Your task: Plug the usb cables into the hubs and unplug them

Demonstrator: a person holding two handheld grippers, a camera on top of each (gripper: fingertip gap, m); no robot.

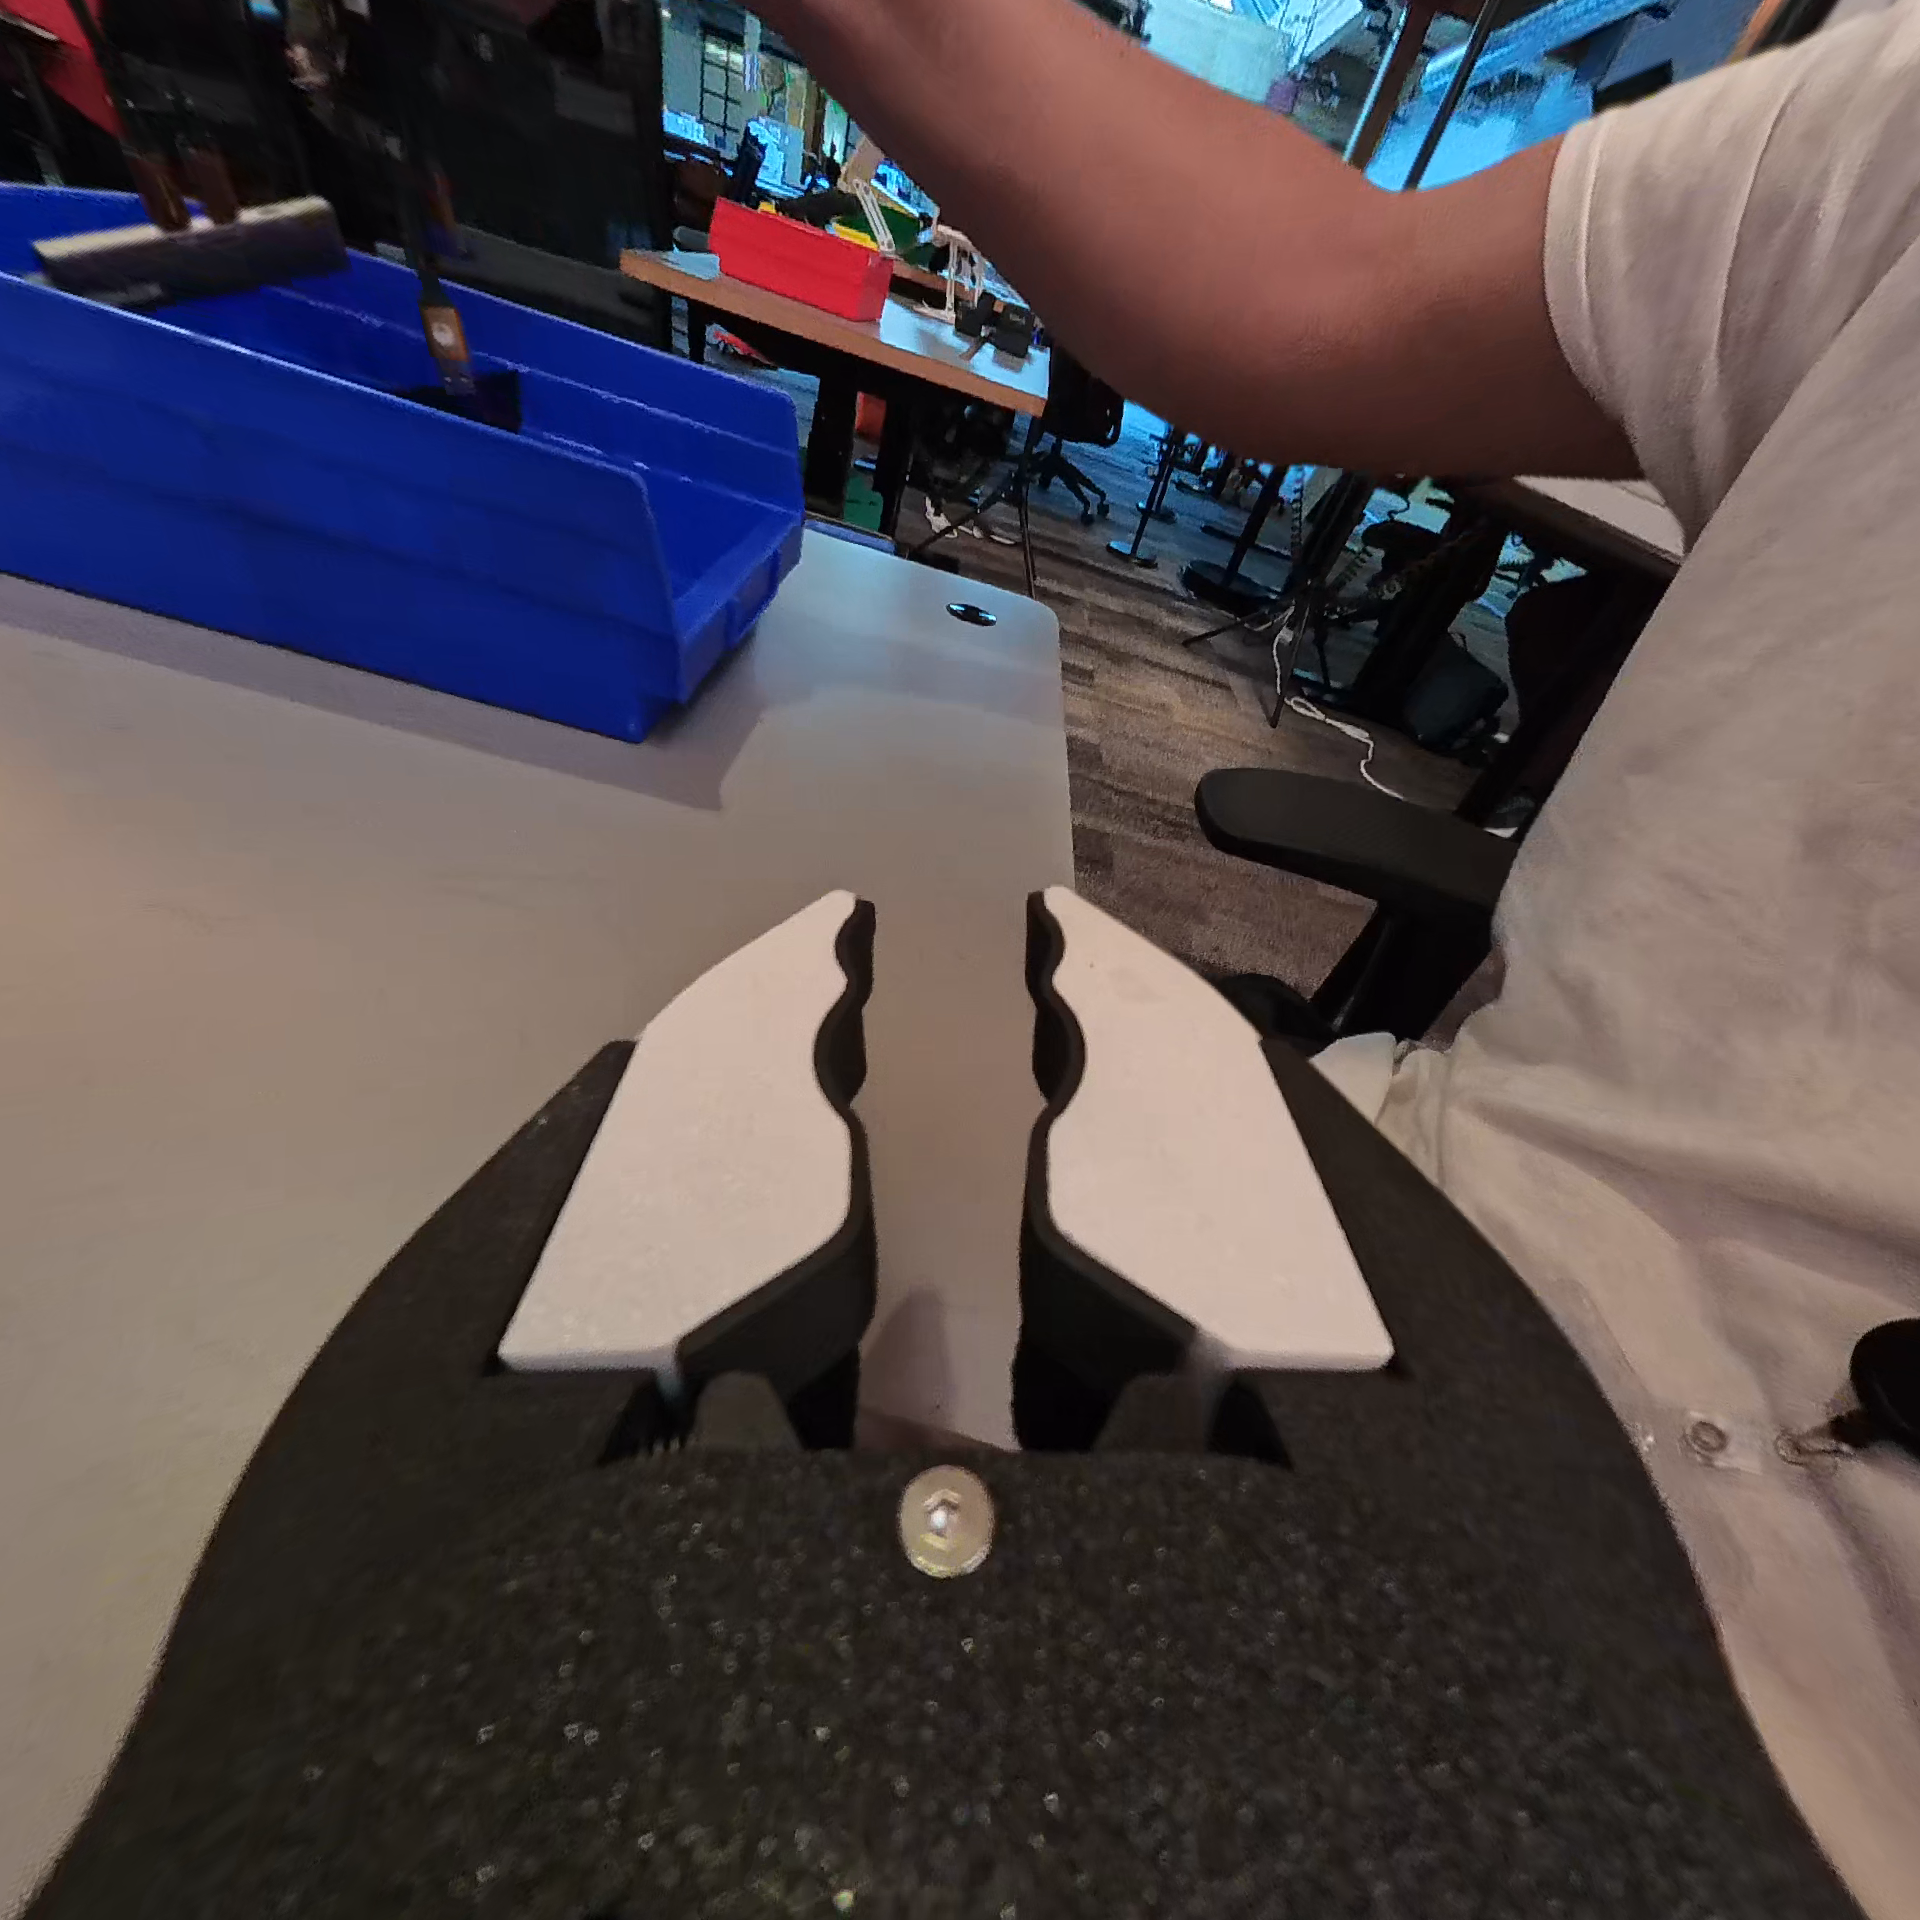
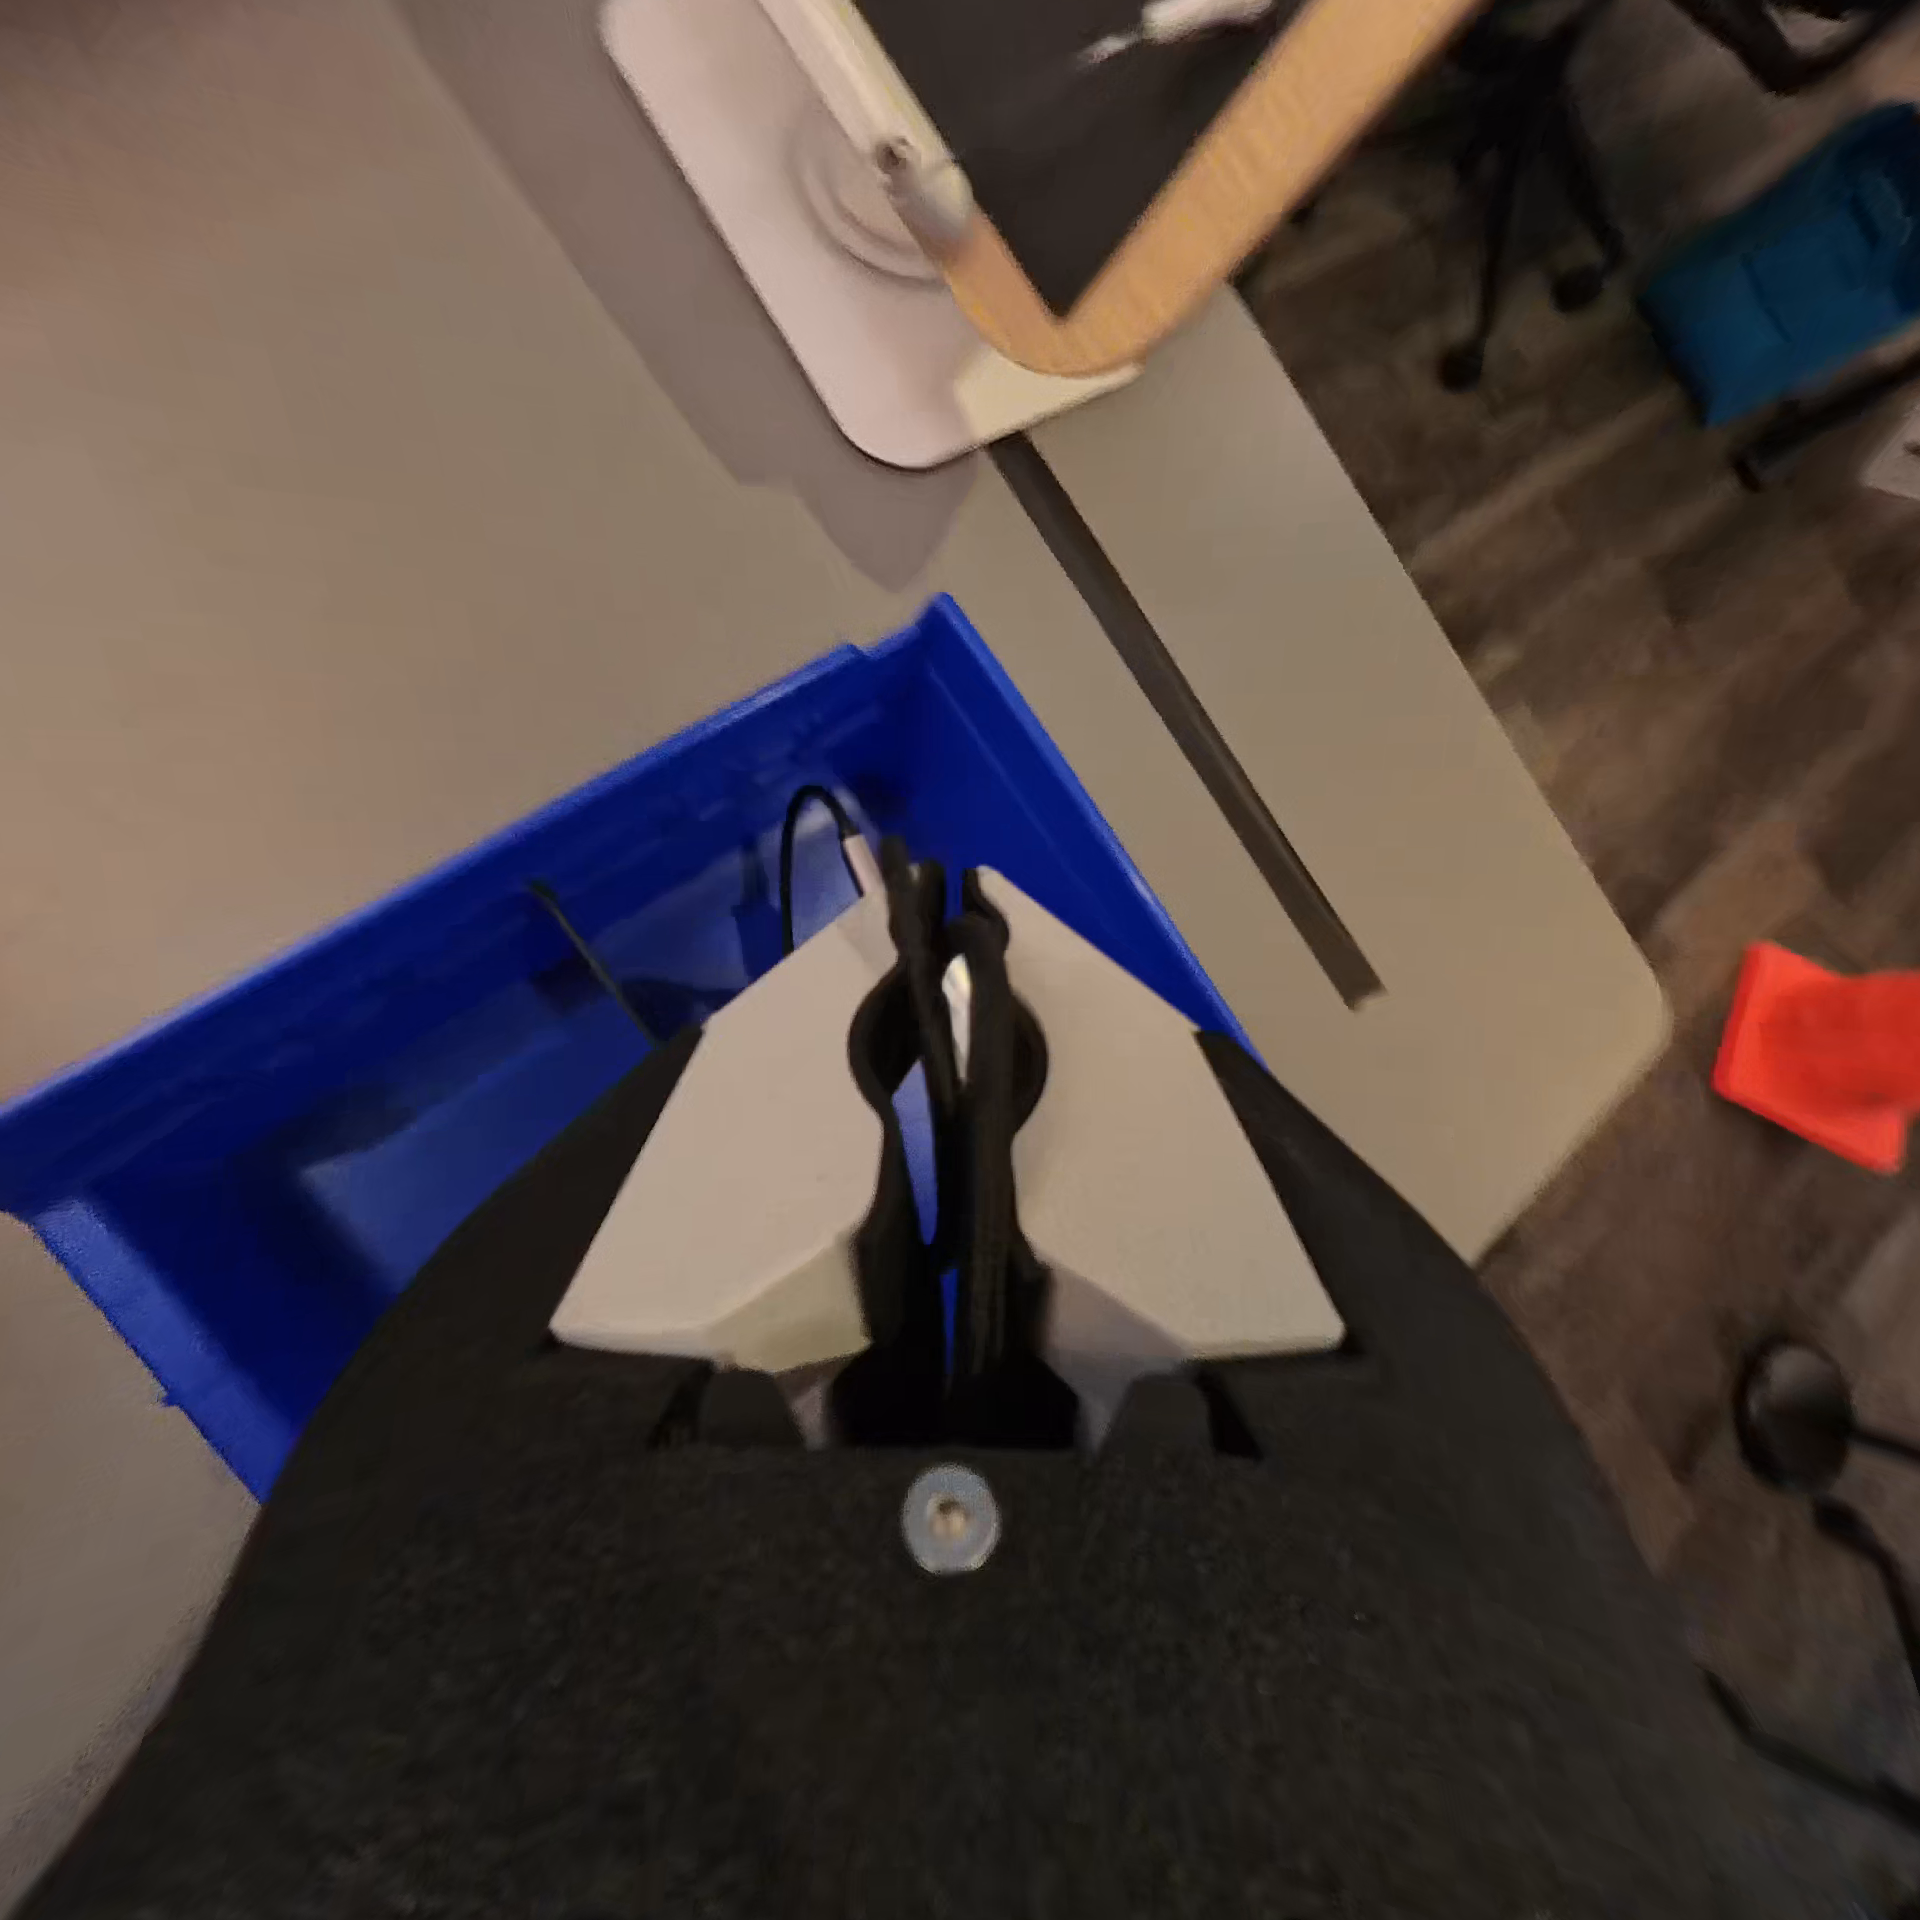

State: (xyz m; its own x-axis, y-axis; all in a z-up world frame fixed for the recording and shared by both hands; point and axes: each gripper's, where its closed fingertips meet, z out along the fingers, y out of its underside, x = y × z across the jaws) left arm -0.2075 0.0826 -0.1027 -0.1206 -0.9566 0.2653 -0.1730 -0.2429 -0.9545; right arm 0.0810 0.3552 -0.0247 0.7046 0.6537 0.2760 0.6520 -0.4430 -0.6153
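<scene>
My left gripper [image 1: 951,914] is open and empty, low over the grey table [image 1: 312,935]. Beyond it to the left stands a blue bin [image 1: 416,540]. A dark grey hub [image 1: 187,255] with cables plugged into its top hangs tilted over the bin. Another cable's plug [image 1: 445,343] hangs down into the bin. In the right wrist view my right gripper [image 2: 940,883] points down into the blue bin [image 2: 416,935] and is shut on a bunch of black usb cables [image 2: 935,997] that run between its pads. A silver plug [image 2: 857,862] shows just past the fingertips.
A person's arm [image 1: 1195,260] reaches across above the bin, and their white shirt [image 1: 1714,935] fills the right side. A black chair armrest [image 1: 1351,831] is beyond the table edge. A white stand base [image 2: 790,260] and a wood-edged board [image 2: 1143,260] lie past the bin. About 40 cm separates my left fingertips from my right.
</scene>
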